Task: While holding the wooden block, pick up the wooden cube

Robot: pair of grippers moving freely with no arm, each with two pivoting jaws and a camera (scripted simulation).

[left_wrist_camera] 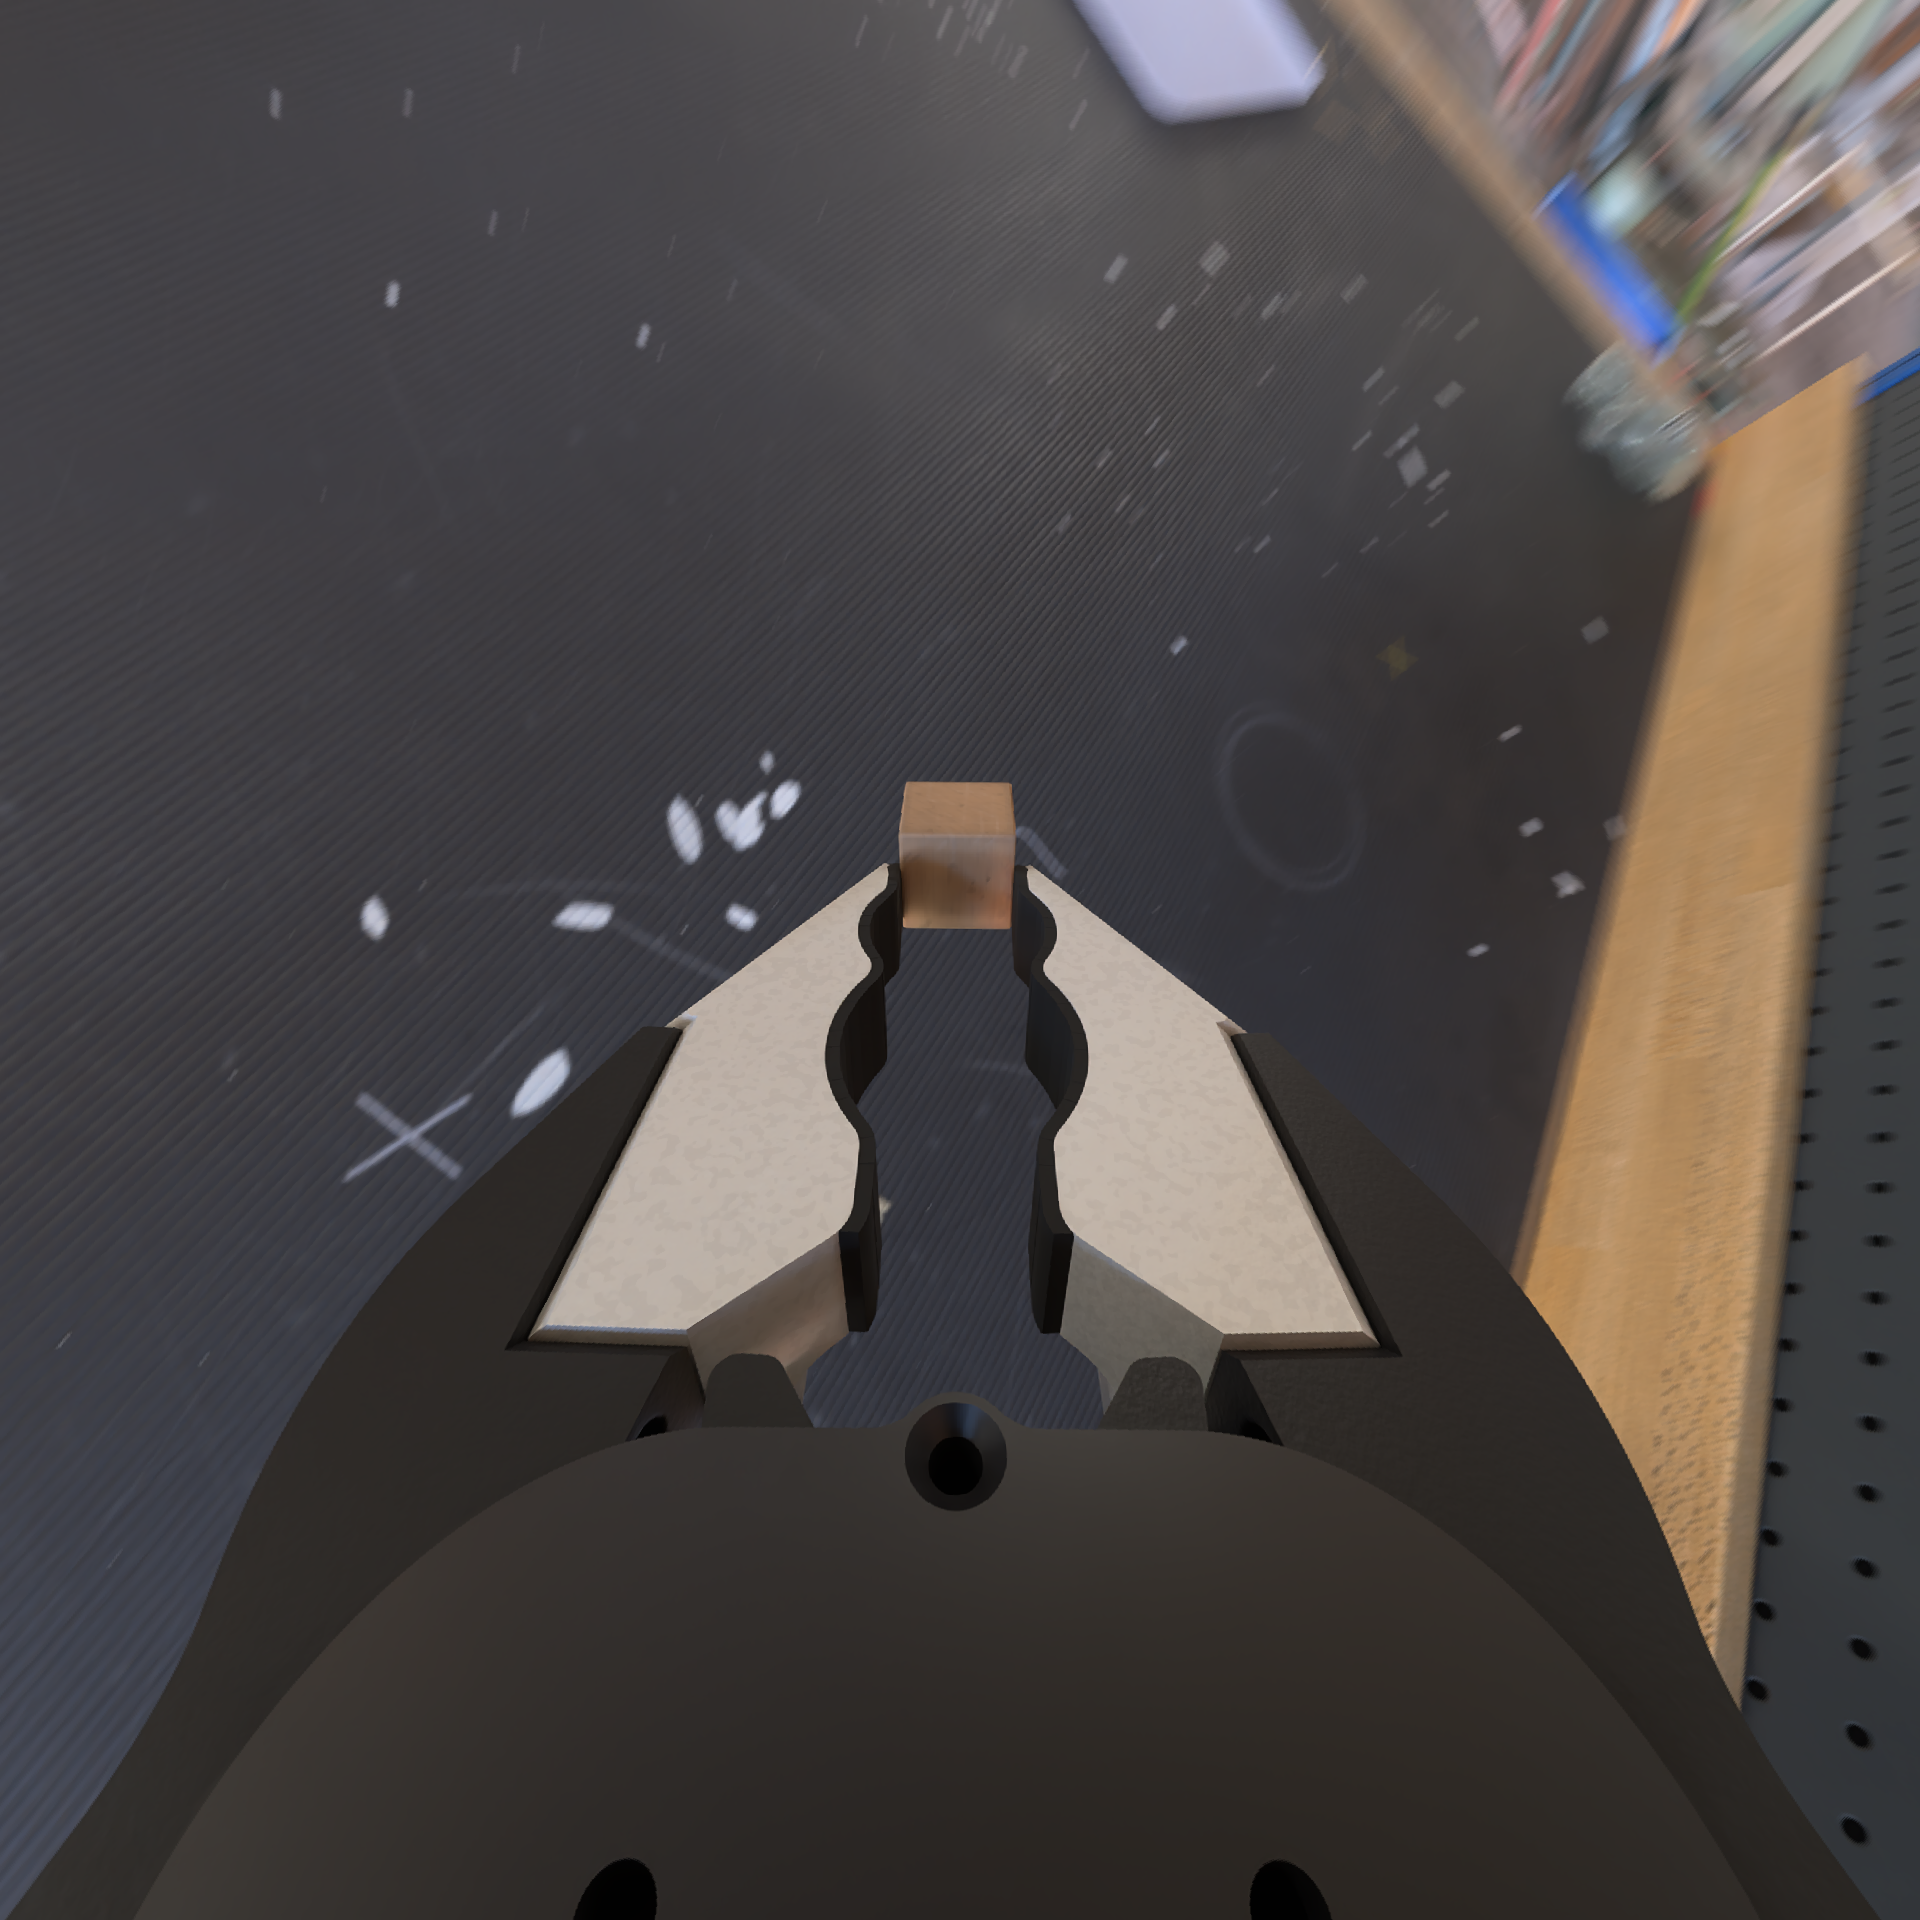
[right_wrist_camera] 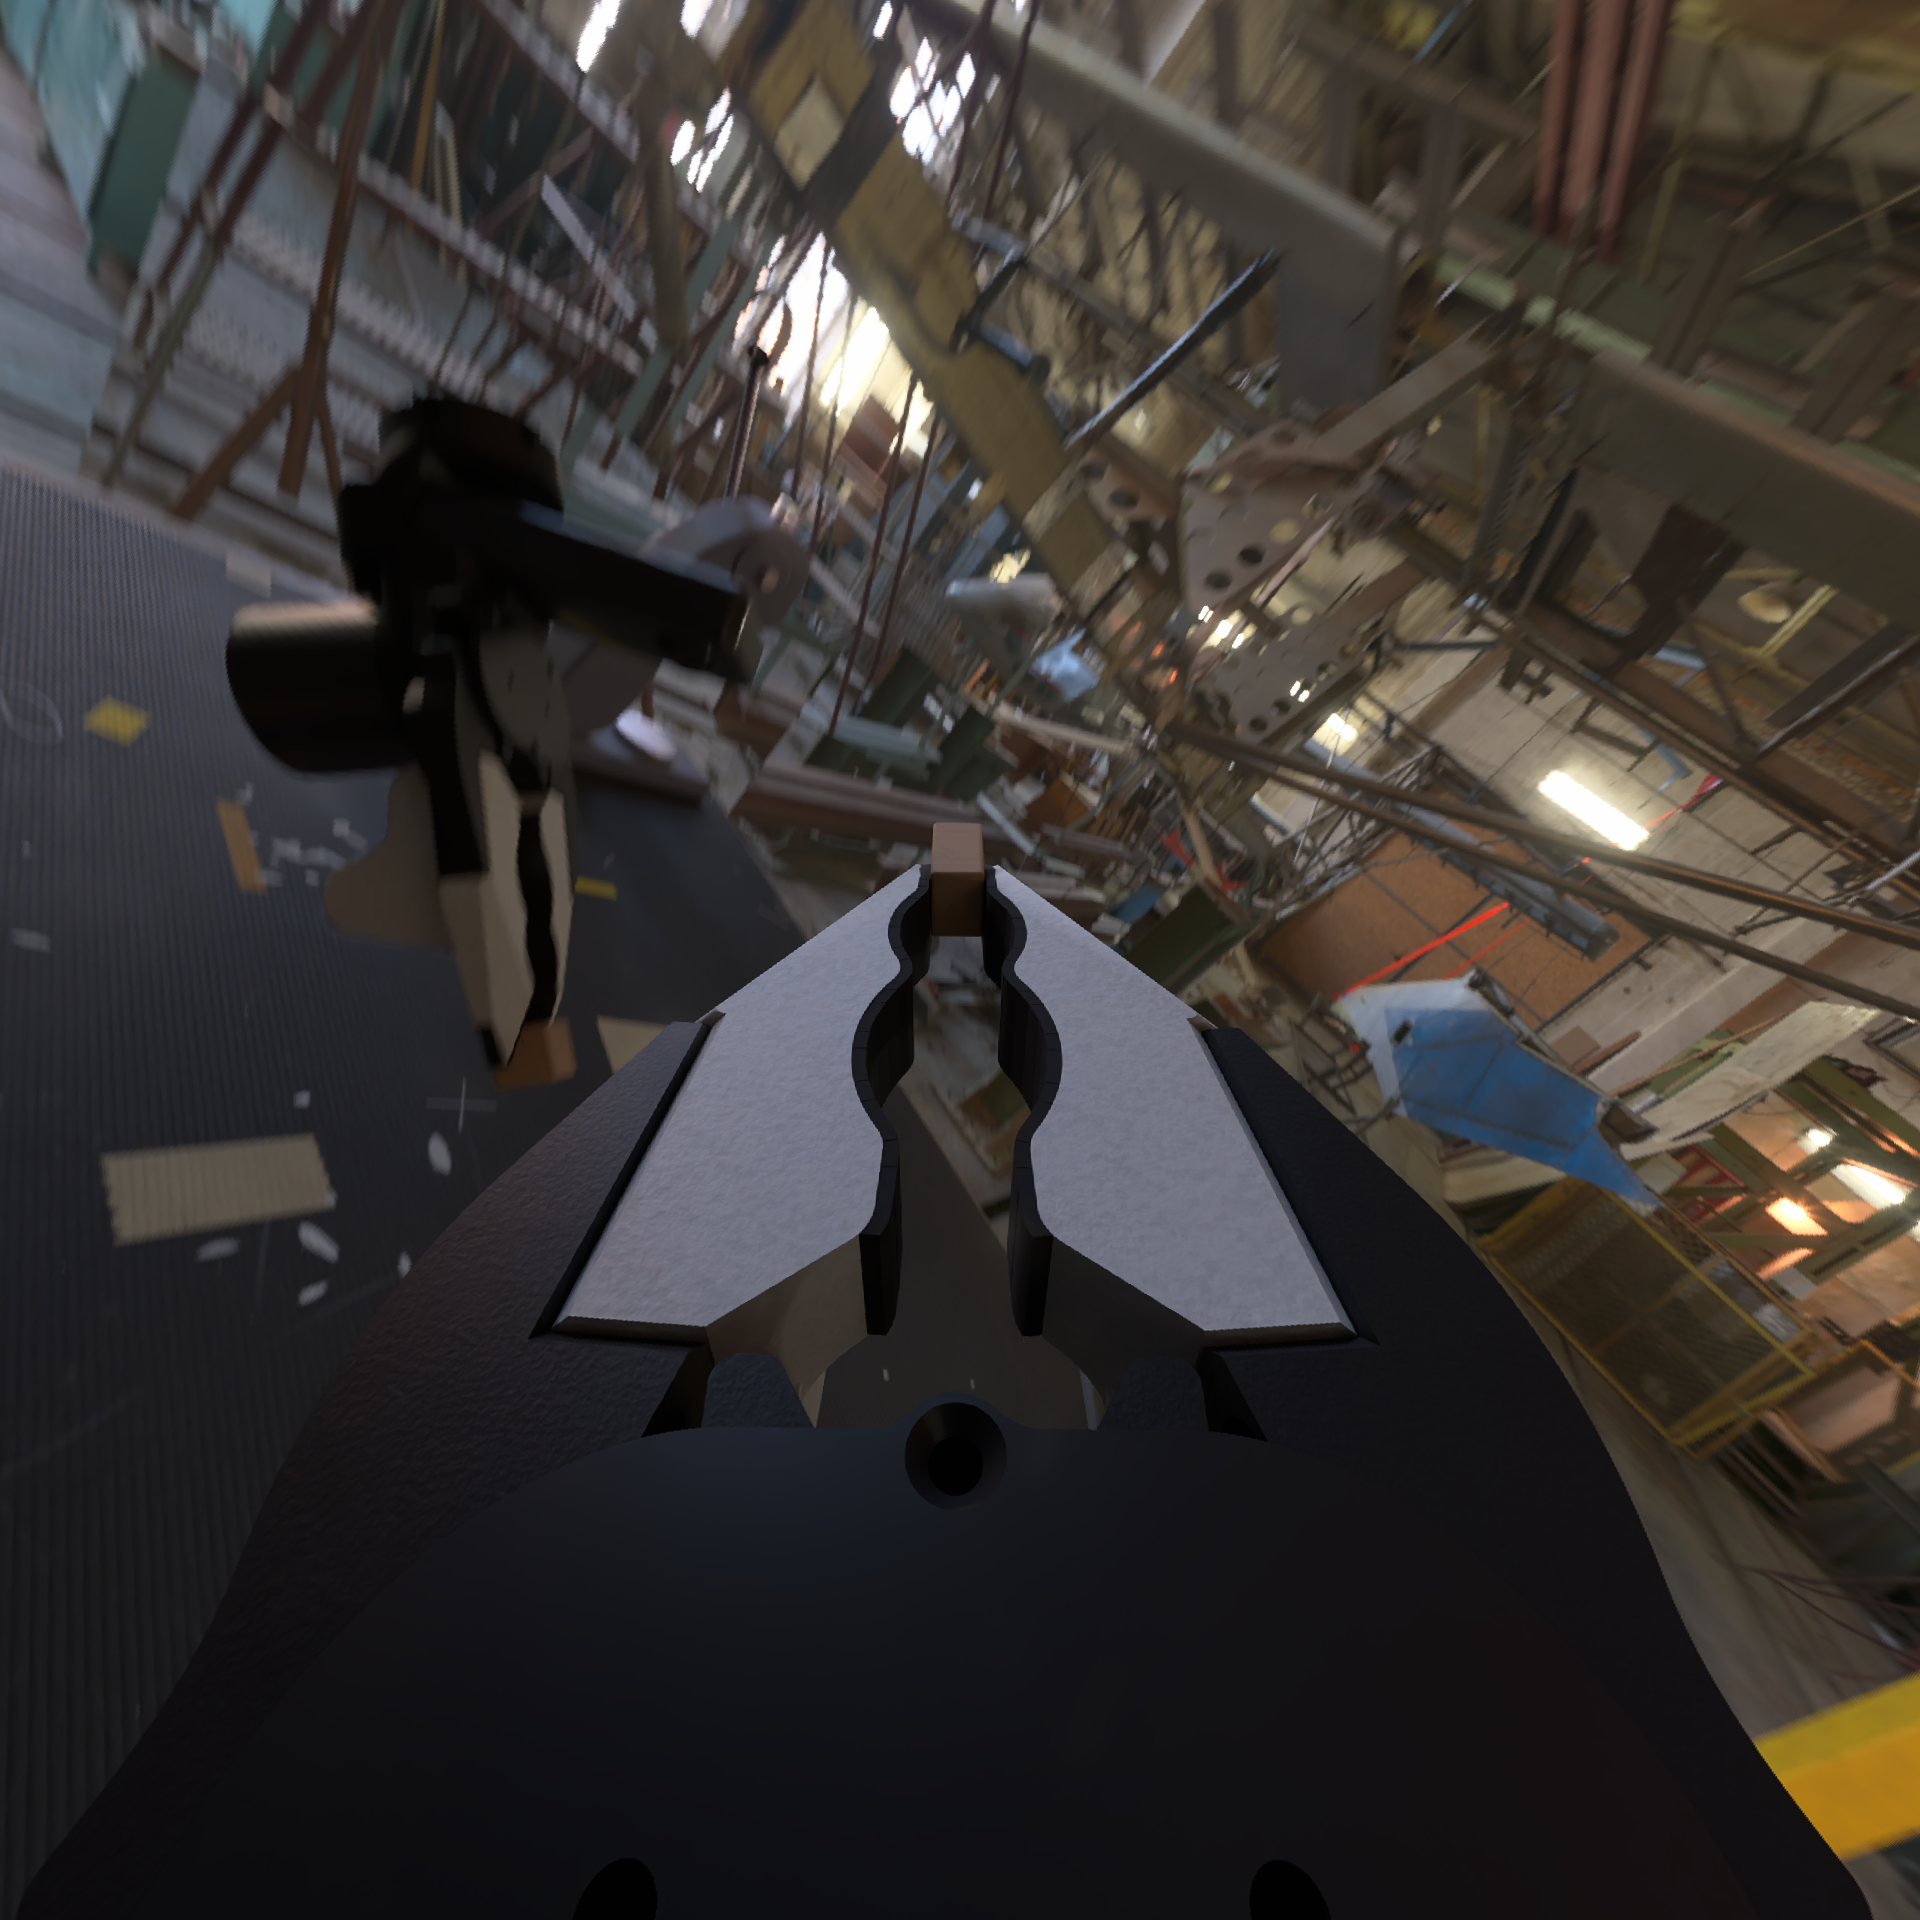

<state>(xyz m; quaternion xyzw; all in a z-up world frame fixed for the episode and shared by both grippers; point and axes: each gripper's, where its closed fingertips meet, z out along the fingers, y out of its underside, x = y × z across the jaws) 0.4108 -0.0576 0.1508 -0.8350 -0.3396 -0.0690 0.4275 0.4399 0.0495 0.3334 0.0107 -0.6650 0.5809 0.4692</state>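
Observation:
My left gripper (left_wrist_camera: 956,894) is shut on the wooden cube (left_wrist_camera: 956,857), a small light-brown cube pinched between its fingertips above the dark mat (left_wrist_camera: 520,520). My right gripper (right_wrist_camera: 958,904) is shut on the wooden block (right_wrist_camera: 957,857), a narrow brown piece held at its fingertips, raised and aimed past the mat's edge. In the right wrist view the left gripper (right_wrist_camera: 520,1023) points down at the left with the cube (right_wrist_camera: 542,1051) at its tips, close to the mat. I cannot tell whether the cube touches the mat.
A wooden bench edge (left_wrist_camera: 1683,1039) and a dark perforated panel (left_wrist_camera: 1870,1247) run along the right. A white flat object (left_wrist_camera: 1195,52) lies at the far end of the mat. Tan patches (right_wrist_camera: 218,1184) and white marks dot the mat (right_wrist_camera: 156,935).

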